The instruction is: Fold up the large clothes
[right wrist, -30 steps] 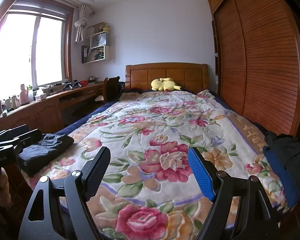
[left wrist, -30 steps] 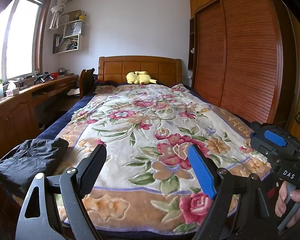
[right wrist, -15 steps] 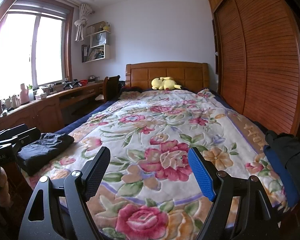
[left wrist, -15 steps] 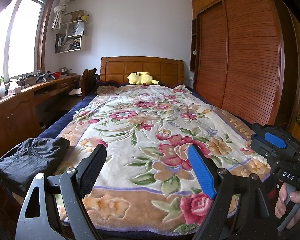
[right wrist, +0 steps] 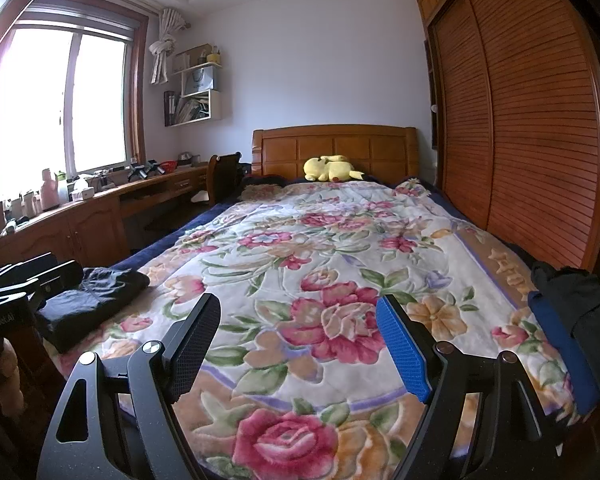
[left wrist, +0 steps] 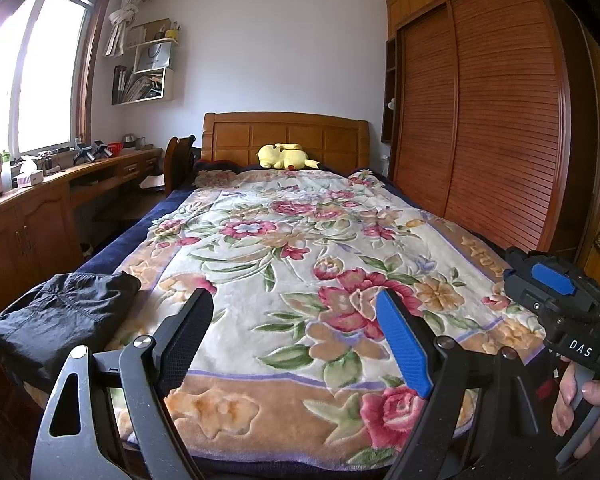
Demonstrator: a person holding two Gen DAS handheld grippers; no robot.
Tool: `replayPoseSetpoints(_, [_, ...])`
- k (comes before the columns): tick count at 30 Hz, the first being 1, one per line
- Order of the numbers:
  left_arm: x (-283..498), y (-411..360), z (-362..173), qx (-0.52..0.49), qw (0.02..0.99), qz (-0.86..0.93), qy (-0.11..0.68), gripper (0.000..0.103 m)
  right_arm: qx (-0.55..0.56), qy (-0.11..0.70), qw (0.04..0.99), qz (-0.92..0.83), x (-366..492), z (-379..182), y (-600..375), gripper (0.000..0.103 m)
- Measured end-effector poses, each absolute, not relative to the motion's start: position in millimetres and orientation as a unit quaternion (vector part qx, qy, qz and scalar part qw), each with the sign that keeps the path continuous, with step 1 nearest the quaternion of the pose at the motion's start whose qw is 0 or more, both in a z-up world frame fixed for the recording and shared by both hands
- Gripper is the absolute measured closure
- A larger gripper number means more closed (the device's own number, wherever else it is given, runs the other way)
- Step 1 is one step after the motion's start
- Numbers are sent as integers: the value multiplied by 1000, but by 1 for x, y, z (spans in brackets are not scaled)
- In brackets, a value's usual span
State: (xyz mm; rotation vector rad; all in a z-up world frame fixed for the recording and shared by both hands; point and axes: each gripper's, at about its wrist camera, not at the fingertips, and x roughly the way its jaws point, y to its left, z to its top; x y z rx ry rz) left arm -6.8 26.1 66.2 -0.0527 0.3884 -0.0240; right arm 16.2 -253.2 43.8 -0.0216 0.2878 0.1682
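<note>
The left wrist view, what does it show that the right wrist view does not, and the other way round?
Only the left wrist view shows the person's hand holding the right gripper's handle at the right edge. Only the right wrist view shows the dark clothes pile on the bed's right edge. Both show the floral blanket, the folded black garment at the left edge, the yellow plush toy, and open, empty jaws.

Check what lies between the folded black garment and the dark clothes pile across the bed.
Only floral blanket lies between the folded black garment and the dark clothes pile, per the right wrist view.
</note>
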Motion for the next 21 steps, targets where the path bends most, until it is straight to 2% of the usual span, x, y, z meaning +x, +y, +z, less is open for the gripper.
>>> replayPoseSetpoints(21, [-7,25,66,-27,981,-12,193,19,-9,142,986,84,16,45,-254,21])
